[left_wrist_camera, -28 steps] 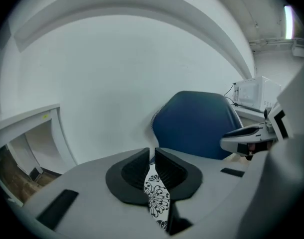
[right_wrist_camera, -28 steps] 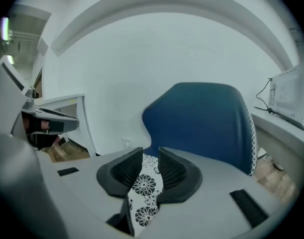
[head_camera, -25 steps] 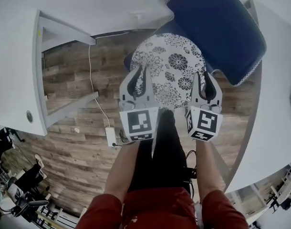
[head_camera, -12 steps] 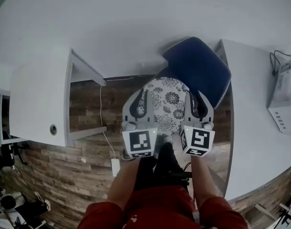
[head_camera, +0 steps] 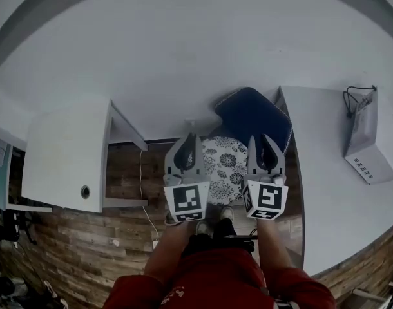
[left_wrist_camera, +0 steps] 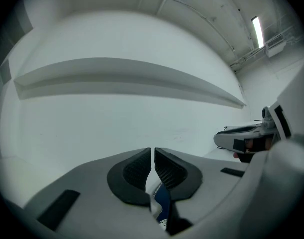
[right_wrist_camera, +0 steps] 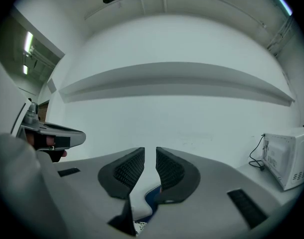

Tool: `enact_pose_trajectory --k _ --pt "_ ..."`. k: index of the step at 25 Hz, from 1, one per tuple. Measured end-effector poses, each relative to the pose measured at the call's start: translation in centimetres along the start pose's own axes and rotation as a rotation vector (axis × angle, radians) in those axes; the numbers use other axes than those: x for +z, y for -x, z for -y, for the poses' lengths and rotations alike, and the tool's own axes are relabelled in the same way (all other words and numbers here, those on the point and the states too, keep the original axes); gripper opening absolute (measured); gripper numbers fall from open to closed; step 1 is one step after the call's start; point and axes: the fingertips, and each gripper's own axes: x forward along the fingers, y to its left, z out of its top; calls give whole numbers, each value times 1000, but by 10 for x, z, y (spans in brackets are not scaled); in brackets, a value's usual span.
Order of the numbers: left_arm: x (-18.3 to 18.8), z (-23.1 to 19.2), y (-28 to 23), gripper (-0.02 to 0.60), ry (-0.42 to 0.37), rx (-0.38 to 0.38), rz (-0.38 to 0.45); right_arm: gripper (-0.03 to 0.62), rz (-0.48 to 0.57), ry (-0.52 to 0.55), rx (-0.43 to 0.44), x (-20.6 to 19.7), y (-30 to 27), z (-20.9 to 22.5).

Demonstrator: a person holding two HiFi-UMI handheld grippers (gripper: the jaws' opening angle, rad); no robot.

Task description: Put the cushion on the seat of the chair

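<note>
The round floral cushion lies flat on the seat of the blue chair, in front of its backrest and far below both grippers. In the head view my left gripper hovers over the cushion's left side and my right gripper over its right side. Neither touches it. In the left gripper view my left gripper points at the white wall, with only a thin slit between its jaws. My right gripper also faces the wall, its jaws near together with nothing between. A strip of blue chair shows beneath the left jaws.
A white desk stands to the left of the chair. A white counter with a microwave runs along the right. A white cable trails over the wooden floor. My legs and shoes are just before the chair.
Both grippers held the cushion's edges low over the seat. They have since risen and tilted up to face the wall. The cushion has stayed behind on the seat.
</note>
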Motion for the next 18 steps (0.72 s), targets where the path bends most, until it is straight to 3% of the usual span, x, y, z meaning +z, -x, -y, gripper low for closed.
enact_pose_trajectory --k 7,18 --pt "33 8 6 31 -21 -31 27 38 67 2 10 43 14 3" --pt "54 17 -4 29 5 -53 62 32 85 21 16 68 14 13"
